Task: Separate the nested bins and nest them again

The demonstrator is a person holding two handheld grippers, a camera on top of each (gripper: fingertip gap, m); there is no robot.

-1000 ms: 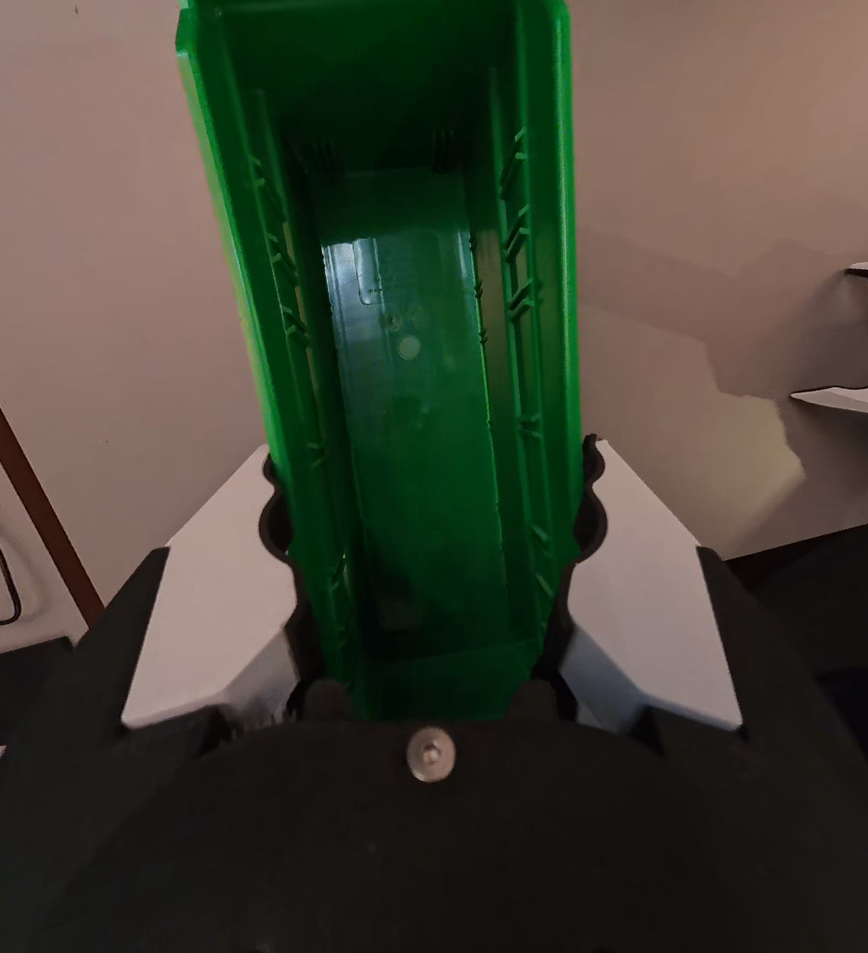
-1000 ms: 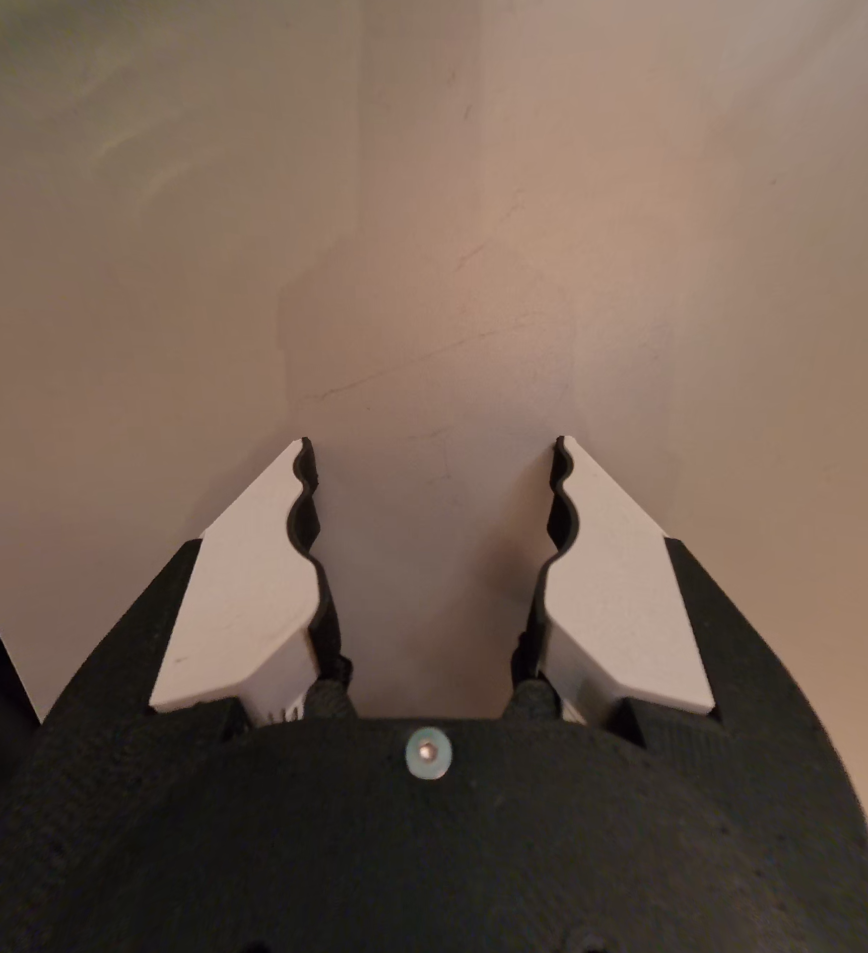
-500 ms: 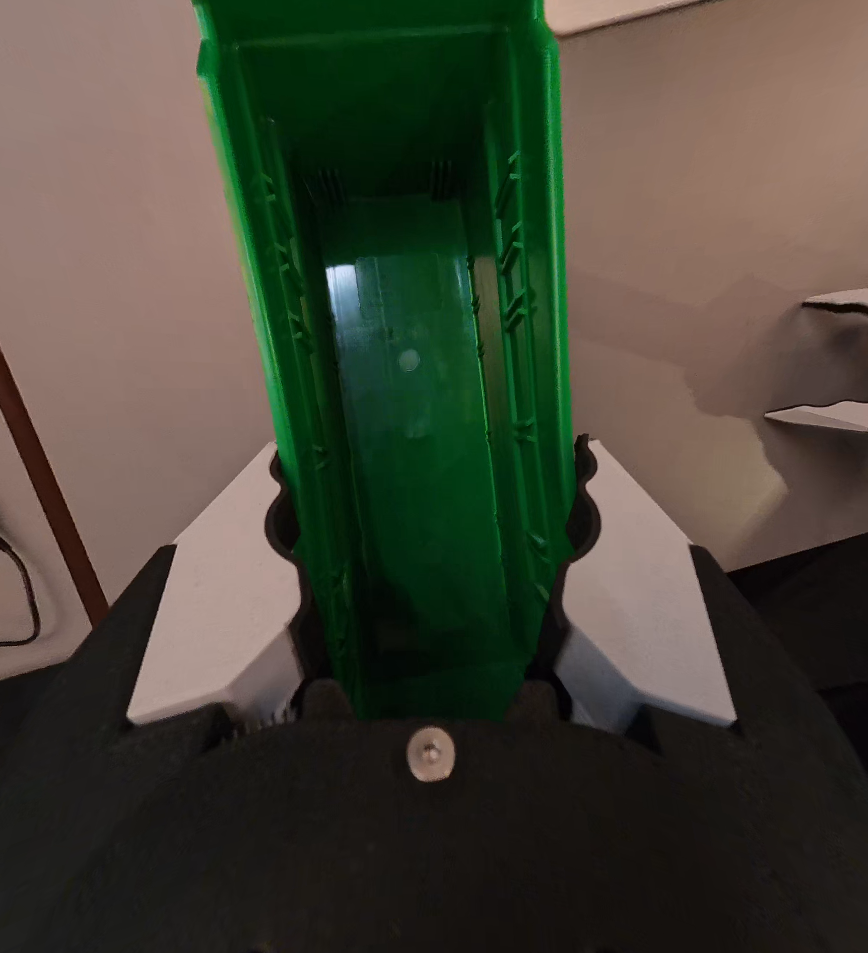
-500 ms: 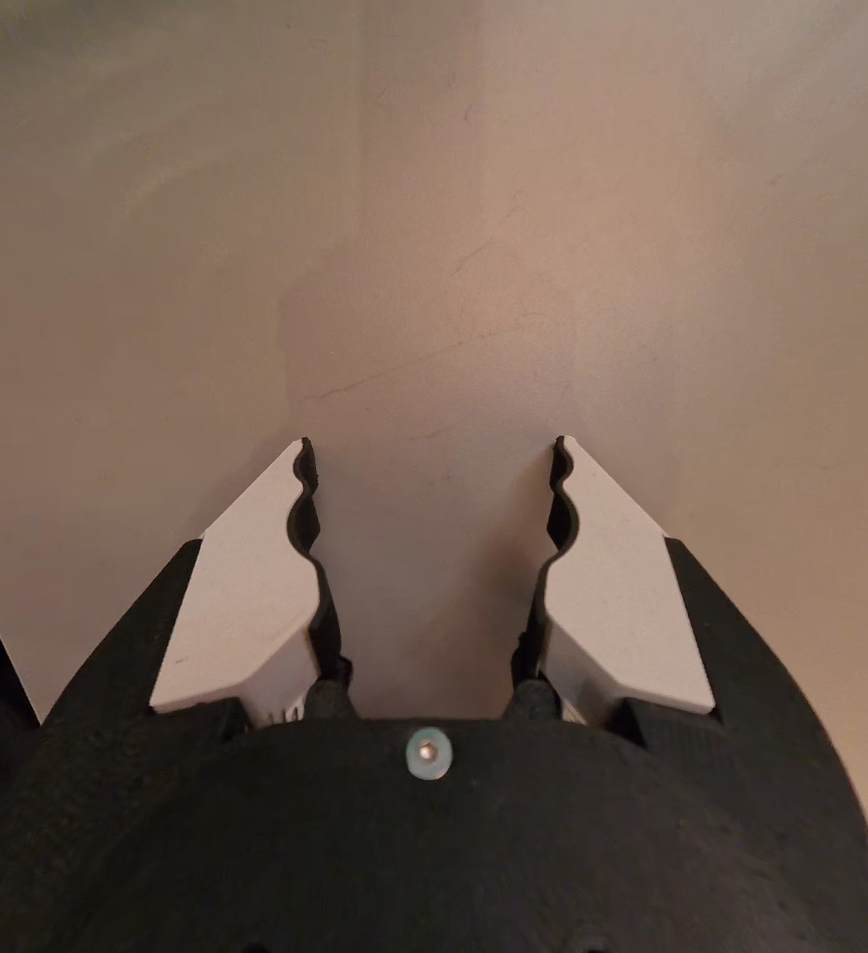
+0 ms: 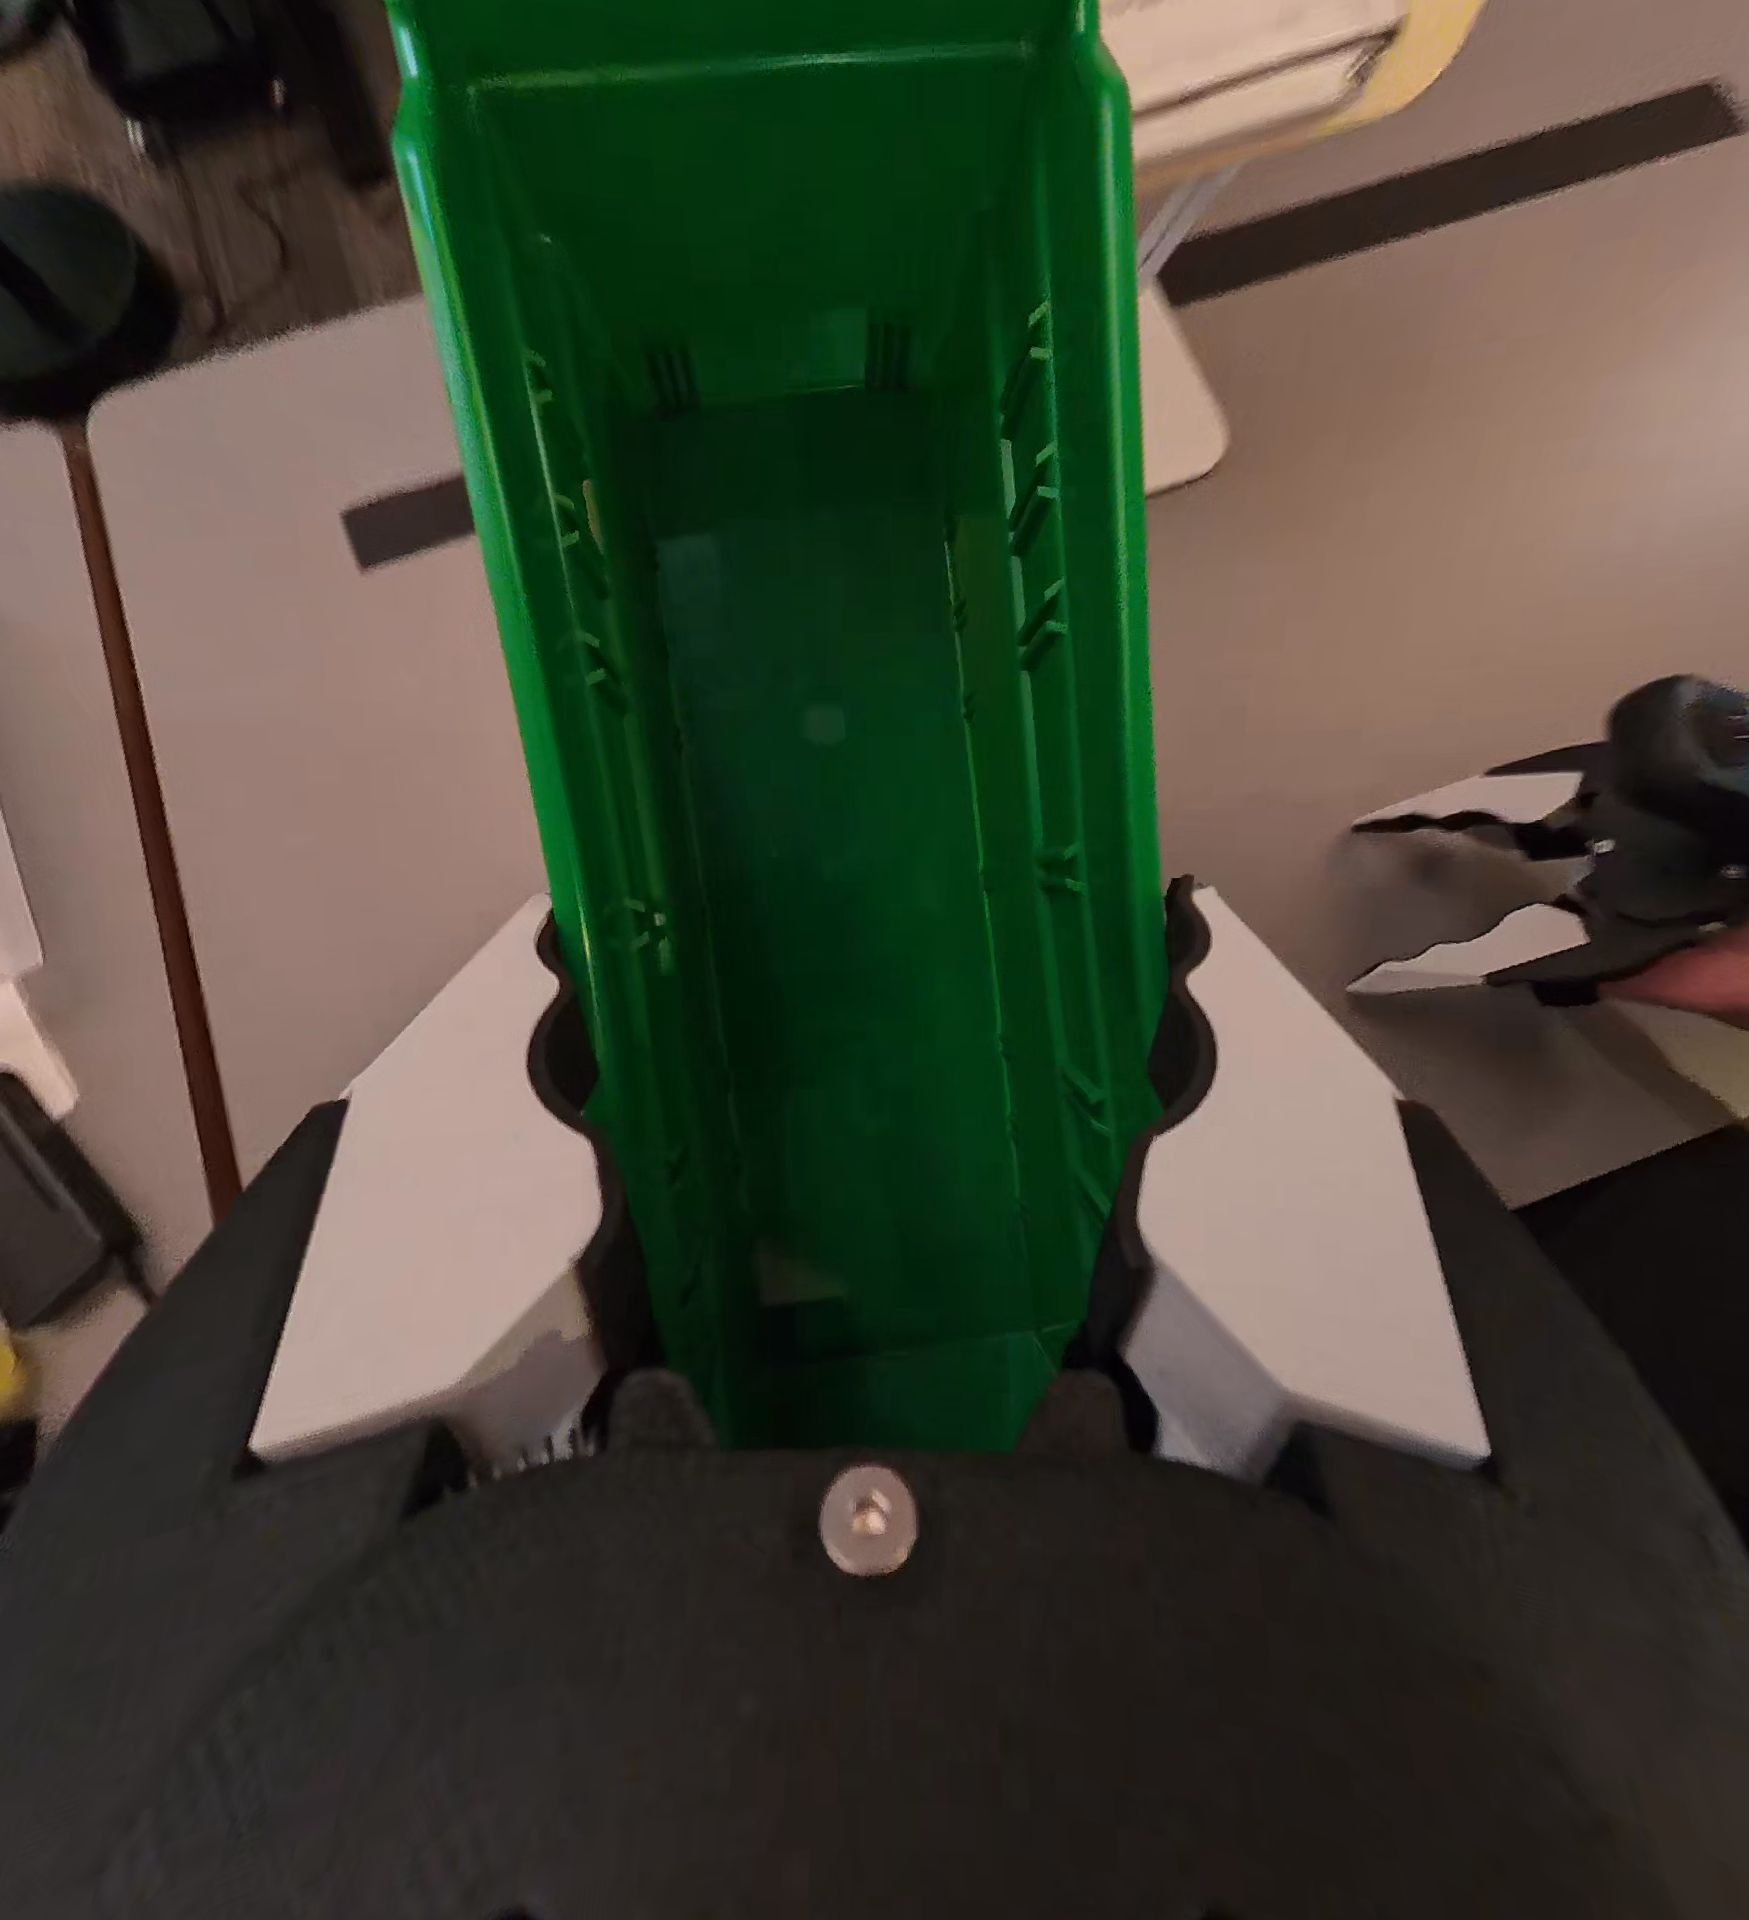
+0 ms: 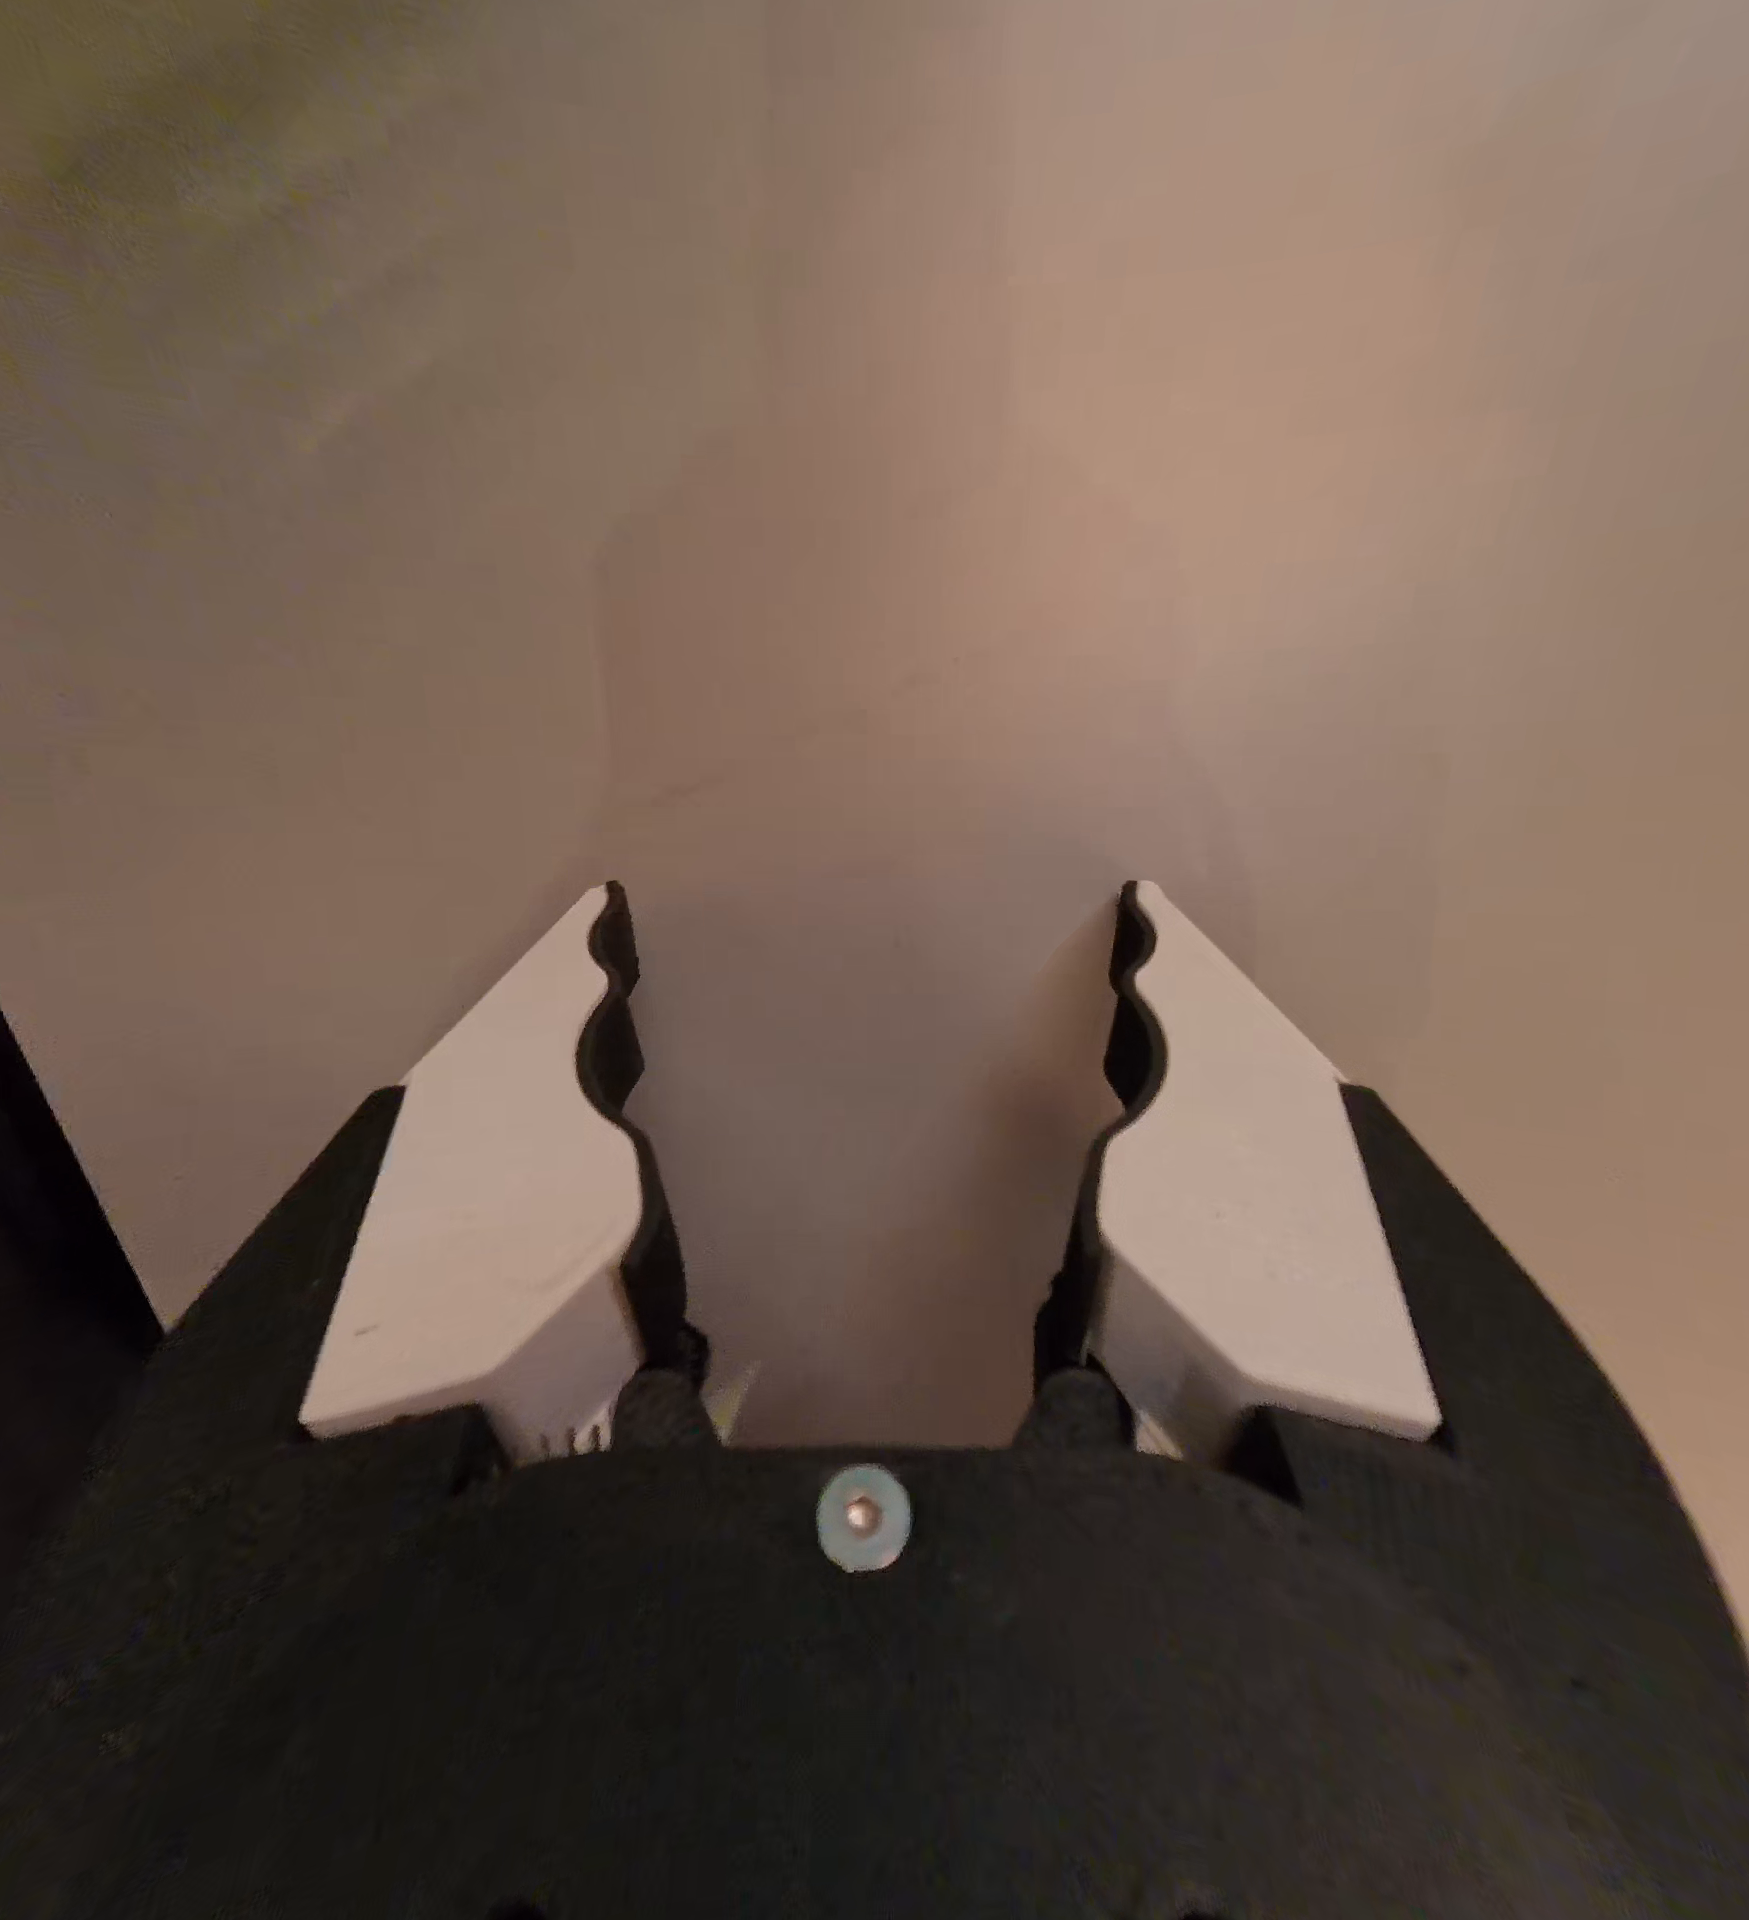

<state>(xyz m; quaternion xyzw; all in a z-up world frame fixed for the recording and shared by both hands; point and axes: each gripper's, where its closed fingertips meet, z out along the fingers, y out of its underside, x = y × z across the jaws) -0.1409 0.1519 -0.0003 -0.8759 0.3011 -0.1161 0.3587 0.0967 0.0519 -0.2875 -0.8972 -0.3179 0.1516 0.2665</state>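
Clearly, the left tool [image 5: 865, 935] gripped a green bin [image 5: 808, 644] by both side walls, lifted above the worktop [image 5: 1472, 540]. The right tool [image 6: 875, 904] was open and empty. I feared the smooth tapered walls could slip; no second bin was visible.

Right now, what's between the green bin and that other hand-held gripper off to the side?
Only bare pale tabletop separates the green bin from the right hand-held gripper, per the left wrist view.
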